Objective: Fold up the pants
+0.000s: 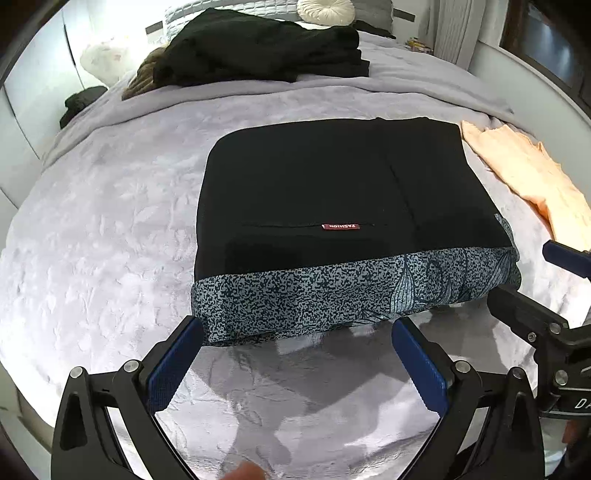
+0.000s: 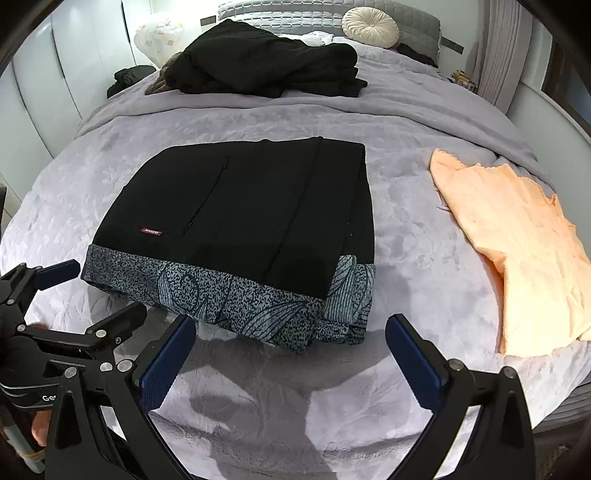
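Pants (image 1: pixel 332 192) lie folded mid-bed (image 1: pixel 92 240), patterned cuff band nearest. Left gripper (image 1: pixel 295 328) and right gripper (image 2: pixel 291 328) hover just short, jaws spread, empty. Any final squaring should press edges evenly.

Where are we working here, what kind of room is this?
Most likely a bedroom. The folded pants lie on a bed with a grey bedspread, a padded headboard behind it and a round cushion against that. White wardrobe doors line the left wall.

Grey bed (image 2: pixel 229 122), folded pants (image 2: pixel 251 206), peach cloth (image 2: pixel 517 251)
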`<state>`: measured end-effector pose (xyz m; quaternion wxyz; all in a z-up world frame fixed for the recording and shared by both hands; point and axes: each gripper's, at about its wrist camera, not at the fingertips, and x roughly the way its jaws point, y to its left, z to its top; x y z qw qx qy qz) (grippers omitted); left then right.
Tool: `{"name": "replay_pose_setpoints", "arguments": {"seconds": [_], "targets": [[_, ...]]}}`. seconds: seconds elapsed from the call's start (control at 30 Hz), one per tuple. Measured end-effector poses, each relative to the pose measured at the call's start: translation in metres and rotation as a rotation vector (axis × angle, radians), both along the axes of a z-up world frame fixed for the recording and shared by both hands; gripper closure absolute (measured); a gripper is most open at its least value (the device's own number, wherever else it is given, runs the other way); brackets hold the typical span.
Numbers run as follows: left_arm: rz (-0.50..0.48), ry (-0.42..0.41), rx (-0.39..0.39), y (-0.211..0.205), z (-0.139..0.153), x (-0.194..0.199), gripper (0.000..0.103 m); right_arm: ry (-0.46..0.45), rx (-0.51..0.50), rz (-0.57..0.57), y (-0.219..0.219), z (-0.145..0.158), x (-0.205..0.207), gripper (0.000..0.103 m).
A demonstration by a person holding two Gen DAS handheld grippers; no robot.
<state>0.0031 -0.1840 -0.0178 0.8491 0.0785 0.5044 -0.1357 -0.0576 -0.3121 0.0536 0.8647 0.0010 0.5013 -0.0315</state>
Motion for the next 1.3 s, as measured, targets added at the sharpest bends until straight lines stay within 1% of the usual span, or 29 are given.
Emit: {"name": "replay_pose_setpoints", "arguments": {"seconds": [0.2,0.47,1.3], "targets": [[0.016,0.005,0.016,-0.0004,-0.0051,0.0036,0.001,0.019,-0.021,0.02,0.0053,-0.0052,0.0055,0.0],[0.022,0.028,-0.013,0.0024,-0.0065,0.0079,0.001,0.02,-0.023,0.019,0.005,-0.0038,0.0078,0.0],[0.022,0.018,0.01,-0.0026,-0.0093,0.0062,0.001,0.015,-0.031,0.028,0.0089,0.0002,0.0075,0.0]]}}
